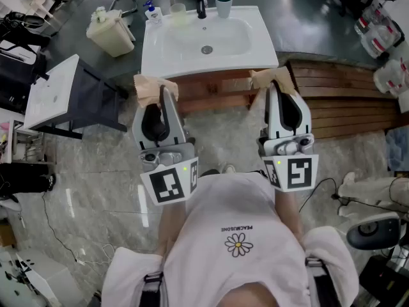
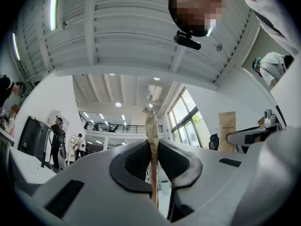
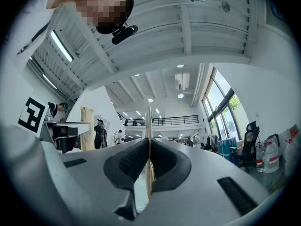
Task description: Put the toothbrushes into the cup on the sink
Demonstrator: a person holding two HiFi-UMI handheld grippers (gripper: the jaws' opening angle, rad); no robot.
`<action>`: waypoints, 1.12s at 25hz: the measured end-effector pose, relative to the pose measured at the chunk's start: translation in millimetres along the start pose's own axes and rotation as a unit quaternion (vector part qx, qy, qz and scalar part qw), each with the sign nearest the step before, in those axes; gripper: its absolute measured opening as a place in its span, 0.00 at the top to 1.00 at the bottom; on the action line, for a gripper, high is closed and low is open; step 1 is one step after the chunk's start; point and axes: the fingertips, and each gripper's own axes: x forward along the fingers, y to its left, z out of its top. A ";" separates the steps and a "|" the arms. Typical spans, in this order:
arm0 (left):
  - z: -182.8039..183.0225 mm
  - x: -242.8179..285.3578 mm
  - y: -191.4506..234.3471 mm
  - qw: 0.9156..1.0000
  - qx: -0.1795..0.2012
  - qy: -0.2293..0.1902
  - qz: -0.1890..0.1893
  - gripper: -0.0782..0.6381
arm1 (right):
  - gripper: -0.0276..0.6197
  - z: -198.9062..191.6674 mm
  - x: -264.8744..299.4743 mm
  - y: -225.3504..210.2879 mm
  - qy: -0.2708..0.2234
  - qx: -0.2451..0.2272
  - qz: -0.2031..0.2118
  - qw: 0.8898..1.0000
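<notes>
Left gripper [image 1: 162, 93] is clamped on a flat tan paper sleeve [image 1: 152, 87]. In the left gripper view [image 2: 153, 157] the sleeve [image 2: 151, 126] sits edge-on between the pads, its top leaning a little. I take it for a wrapped toothbrush, but the contents are not visible.

Ahead is the white ceramic sink [image 1: 153, 53], well apart from both grippers. On its back rim stand a pale translucent cup [image 1: 177, 9], a black tap [image 1: 202, 7] and a dark teal cup [image 1: 223, 5].

Right gripper [image 1: 272, 87] is pinched on a second tan paper sleeve [image 1: 268, 77], which stands straighter in its own view [image 3: 149, 121].

Risks as I judge them:
- Thin paper may slide or buckle in the pads during the reach.
- The leaning top may snag the cup rim.
- A sideways knock could topple the cup.
- With two cups, I could pick the wrong one.
- Both sleeves arriving together could jam at the mouth.
</notes>
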 end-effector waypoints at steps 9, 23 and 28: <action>-14.4 8.0 -3.5 1.000 0.011 0.025 0.002 0.81 | 0.93 -17.3 6.6 0.4 0.019 0.001 0.011 1.000; -29.1 12.8 -3.7 0.999 0.008 0.041 0.013 0.81 | 0.93 -38.7 13.4 2.0 0.034 0.008 0.032 0.999; -40.9 28.7 5.3 0.999 0.005 0.037 0.013 0.81 | 0.93 -53.0 30.9 5.4 0.045 0.007 0.037 0.998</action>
